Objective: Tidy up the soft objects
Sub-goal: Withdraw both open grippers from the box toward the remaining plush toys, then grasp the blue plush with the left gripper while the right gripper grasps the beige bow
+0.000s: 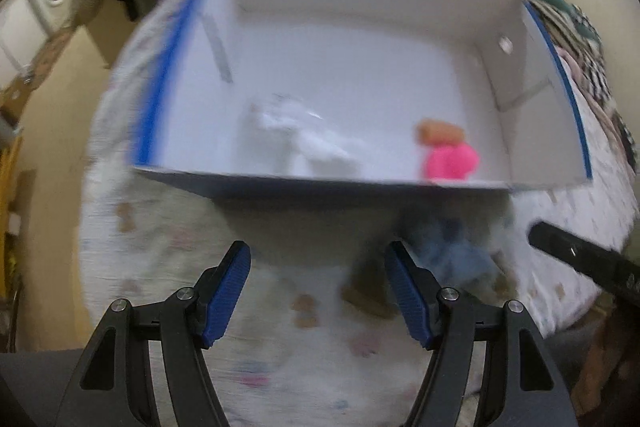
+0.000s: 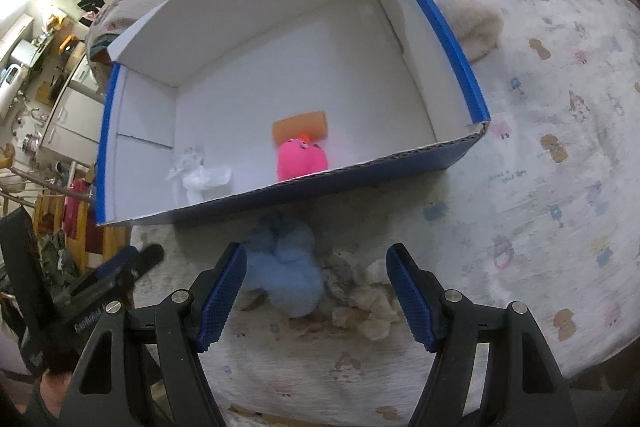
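A blue box with white inside (image 2: 448, 27) (image 1: 160, 87) stands on the bed. In it lie a pink plush toy (image 2: 302, 161) (image 1: 450, 159), an orange sponge (image 2: 300, 127) (image 1: 438, 131) and a crumpled white cloth (image 2: 200, 175) (image 1: 304, 139). A light blue plush (image 2: 286, 271) (image 1: 456, 255) and a cream fluffy scrap (image 2: 368, 303) lie on the sheet in front of the box. My right gripper (image 2: 316, 291) is open and empty just above them. My left gripper (image 1: 318, 291) is open and empty, left of the blue plush. That view is blurred.
A cream fleece blanket (image 2: 460, 7) lies right of the box. The printed bed sheet (image 2: 560, 187) stretches to the right. Furniture and clutter stand beyond the bed's left edge (image 2: 52, 87). The right gripper's body (image 1: 580, 259) shows at the left wrist view's right edge.
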The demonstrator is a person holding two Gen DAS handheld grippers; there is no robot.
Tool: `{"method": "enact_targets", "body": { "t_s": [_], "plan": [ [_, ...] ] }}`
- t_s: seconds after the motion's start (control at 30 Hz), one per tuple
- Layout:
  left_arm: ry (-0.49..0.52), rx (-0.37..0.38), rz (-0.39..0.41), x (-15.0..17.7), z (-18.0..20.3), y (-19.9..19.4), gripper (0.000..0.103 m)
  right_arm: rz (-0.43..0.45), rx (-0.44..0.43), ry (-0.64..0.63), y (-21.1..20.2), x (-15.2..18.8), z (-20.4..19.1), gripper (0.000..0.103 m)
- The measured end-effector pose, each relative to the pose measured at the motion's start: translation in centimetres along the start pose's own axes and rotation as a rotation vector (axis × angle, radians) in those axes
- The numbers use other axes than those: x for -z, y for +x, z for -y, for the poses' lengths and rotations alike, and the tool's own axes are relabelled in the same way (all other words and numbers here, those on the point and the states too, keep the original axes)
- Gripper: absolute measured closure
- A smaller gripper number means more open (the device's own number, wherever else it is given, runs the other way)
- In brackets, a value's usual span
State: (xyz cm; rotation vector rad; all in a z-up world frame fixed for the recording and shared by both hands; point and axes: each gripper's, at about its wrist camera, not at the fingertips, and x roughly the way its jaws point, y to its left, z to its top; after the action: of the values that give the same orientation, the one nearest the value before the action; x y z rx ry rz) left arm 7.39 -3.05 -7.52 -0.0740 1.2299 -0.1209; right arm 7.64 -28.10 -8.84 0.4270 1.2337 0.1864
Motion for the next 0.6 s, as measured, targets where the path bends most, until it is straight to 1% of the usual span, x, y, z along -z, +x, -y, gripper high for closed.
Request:
{"method": "enact_targets", "body": {
  "t_s": [0.13, 0.2, 0.3, 0.33, 0.37, 0.4, 0.43, 0.47, 0.53, 0.6],
  "plan": [
    [0.063, 0.047, -0.071, 0.5, 2.9, 2.2, 0.036, 0.005, 0.014, 0.030, 0.2, -0.3, 0.9, 0.027],
    [0.062, 0.073, -0.088, 0.7, 3.7, 3.3, 0.036, 0.006, 0.018, 0.047, 0.1, -0.4, 1.4, 0.027],
    [0.033, 0.143, -0.180, 0.7, 4.4, 5.6, 0.037, 0.008, 0.021, 0.065, 0.0, -0.6, 2.0, 0.027],
    [0.020, 0.156, -0.193, 0.7, 4.4, 6.1, 0.044, 0.009, 0.020, 0.068, 0.0, -0.6, 2.1, 0.027],
    [0.009, 0.163, -0.199, 0.7, 4.3, 6.4, 0.062, 0.011, 0.019, 0.071, 0.0, -0.6, 2.2, 0.027],
    [0.006, 0.176, -0.203, 0.6, 4.2, 6.5, 0.070, 0.011, 0.016, 0.073, -0.1, -0.5, 2.3, 0.027],
    [0.005, 0.194, -0.208, 0.5, 4.2, 6.6, 0.075, 0.011, 0.011, 0.074, -0.1, -0.5, 2.4, 0.027],
    [0.006, 0.200, -0.203, 0.4, 4.2, 6.3, 0.080, 0.009, 0.004, 0.071, -0.2, -0.4, 2.3, 0.027],
    [0.024, 0.205, -0.176, 0.2, 4.2, 5.4, 0.081, -0.003, -0.004, 0.057, -0.1, -0.3, 2.2, 0.027],
    [0.024, 0.199, -0.148, 0.2, 3.9, 4.4, 0.082, -0.019, 0.012, 0.036, 0.2, -0.1, 2.0, 0.027]
  ]
}}
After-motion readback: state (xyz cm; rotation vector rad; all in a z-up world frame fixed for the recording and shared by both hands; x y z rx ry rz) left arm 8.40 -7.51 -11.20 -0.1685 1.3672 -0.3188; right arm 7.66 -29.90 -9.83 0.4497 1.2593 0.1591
